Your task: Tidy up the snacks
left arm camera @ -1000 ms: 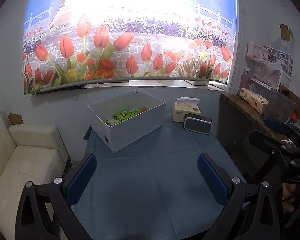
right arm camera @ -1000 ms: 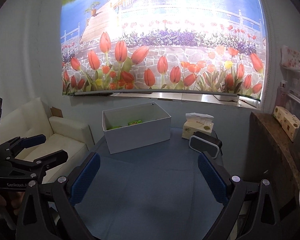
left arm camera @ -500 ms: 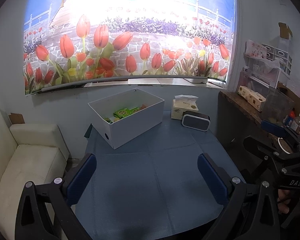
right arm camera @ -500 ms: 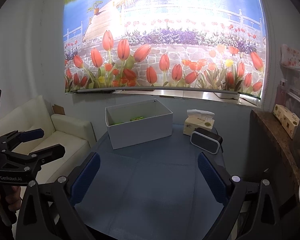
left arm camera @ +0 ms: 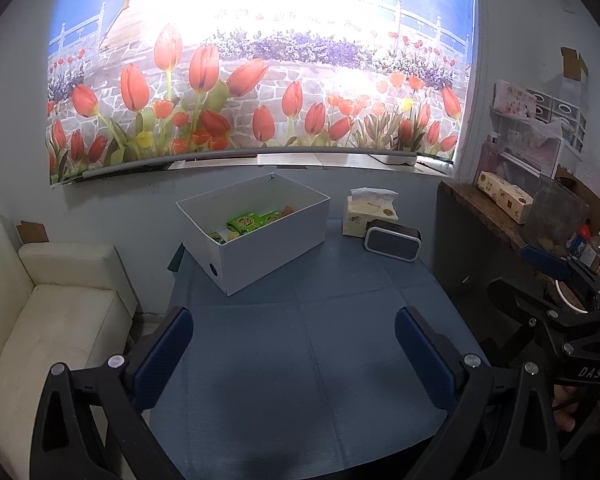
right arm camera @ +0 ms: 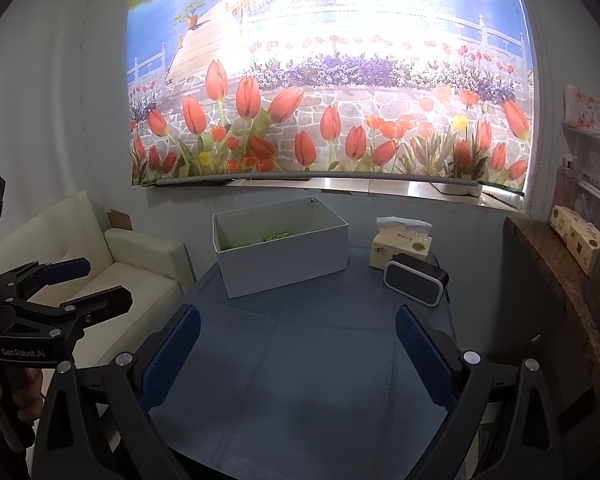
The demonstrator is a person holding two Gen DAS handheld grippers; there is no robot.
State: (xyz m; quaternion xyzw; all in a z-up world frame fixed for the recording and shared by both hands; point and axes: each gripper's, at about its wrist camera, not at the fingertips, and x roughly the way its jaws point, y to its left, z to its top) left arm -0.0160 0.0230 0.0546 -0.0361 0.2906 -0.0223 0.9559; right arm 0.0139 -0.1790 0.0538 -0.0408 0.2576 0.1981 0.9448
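A white open box (left arm camera: 274, 246) stands at the far side of the blue table (left arm camera: 300, 360). Green snack packets (left arm camera: 252, 222) lie inside it; in the right wrist view only a green edge (right arm camera: 276, 236) shows inside the box (right arm camera: 288, 262). My left gripper (left arm camera: 294, 354) is open and empty, held back above the near part of the table. My right gripper (right arm camera: 298, 352) is open and empty too, also well short of the box. Each gripper shows at the edge of the other's view.
A tissue pack (left arm camera: 370, 216) and a black speaker (left arm camera: 392, 244) sit right of the box. A white sofa (left arm camera: 52, 320) is at the left. A wooden counter (left arm camera: 496, 216) with boxes stands at the right. A tulip blind hangs on the back wall.
Both grippers have drawn back and up a little from the table, so the box looks smaller and farther. Both stay open and empty.
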